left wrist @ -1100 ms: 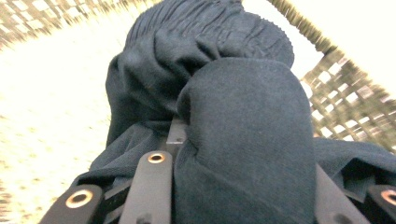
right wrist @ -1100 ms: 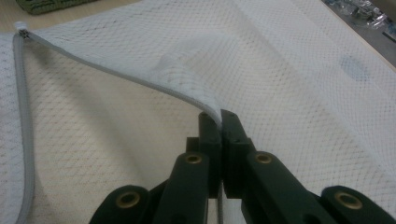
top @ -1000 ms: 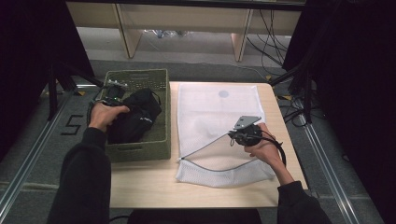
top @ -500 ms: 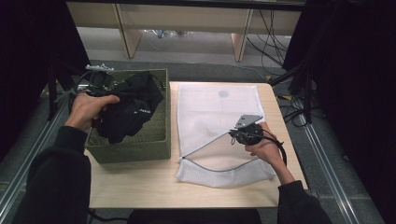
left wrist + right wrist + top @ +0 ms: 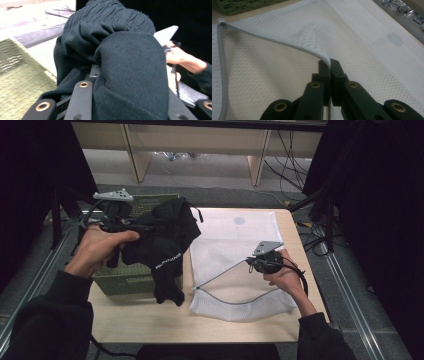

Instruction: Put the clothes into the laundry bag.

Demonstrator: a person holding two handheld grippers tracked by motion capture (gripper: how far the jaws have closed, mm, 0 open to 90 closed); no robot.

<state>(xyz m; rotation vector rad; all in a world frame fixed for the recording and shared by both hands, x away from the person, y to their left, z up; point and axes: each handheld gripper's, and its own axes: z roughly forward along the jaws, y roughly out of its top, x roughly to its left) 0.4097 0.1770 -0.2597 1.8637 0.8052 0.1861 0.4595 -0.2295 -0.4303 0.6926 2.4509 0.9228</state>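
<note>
Here the left gripper (image 5: 131, 226) is clamped on a black garment (image 5: 165, 245), holding it in the air over the green basket (image 5: 132, 279) and the table's (image 5: 145, 320) left side, while the right gripper (image 5: 329, 65) pinches the zippered edge of the white mesh laundry bag (image 5: 235, 245), lifting its opening.

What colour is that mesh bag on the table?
White, with a grey zipper edge; the mesh bag shows best in the right gripper view.

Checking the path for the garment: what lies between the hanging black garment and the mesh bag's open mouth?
In the high view, just bare tabletop separates the black garment from the mesh bag.
</note>
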